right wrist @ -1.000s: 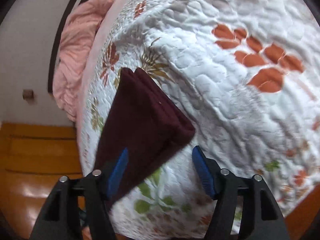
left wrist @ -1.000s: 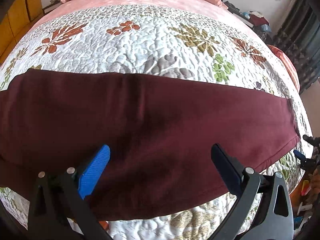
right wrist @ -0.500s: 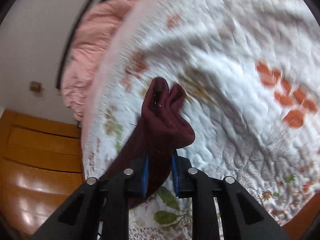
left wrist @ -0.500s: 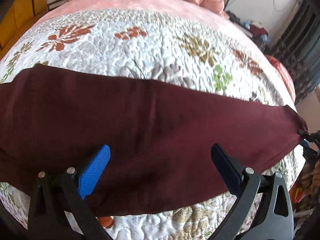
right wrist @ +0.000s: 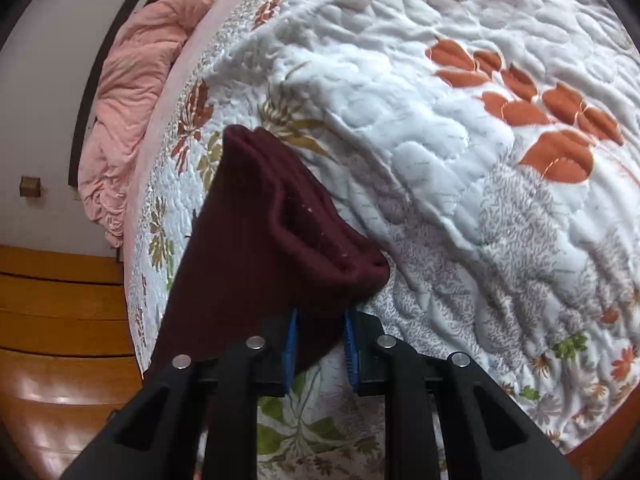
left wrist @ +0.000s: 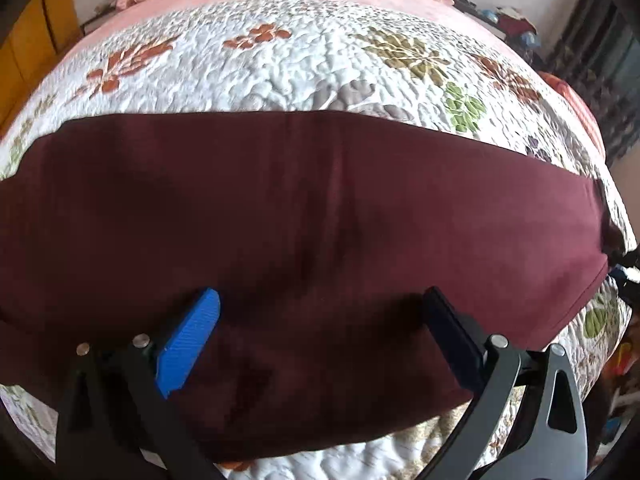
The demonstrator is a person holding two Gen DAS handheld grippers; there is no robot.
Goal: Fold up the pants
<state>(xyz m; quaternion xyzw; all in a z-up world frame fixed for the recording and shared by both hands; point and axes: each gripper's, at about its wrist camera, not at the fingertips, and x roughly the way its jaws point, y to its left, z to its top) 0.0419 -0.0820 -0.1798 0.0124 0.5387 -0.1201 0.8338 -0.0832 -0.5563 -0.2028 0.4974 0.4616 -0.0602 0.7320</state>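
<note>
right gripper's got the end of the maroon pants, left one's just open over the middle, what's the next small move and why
Probably lift the right gripper and carry the pinched end of the maroon pants over toward the other end. Its pads are shut on bunched fabric there, the pants lie in one long band on the quilt, and the left gripper is open above the middle, pinning nothing.

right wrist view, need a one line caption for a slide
Right gripper shut on the bunched end of maroon pants over a floral quilt.
</note>
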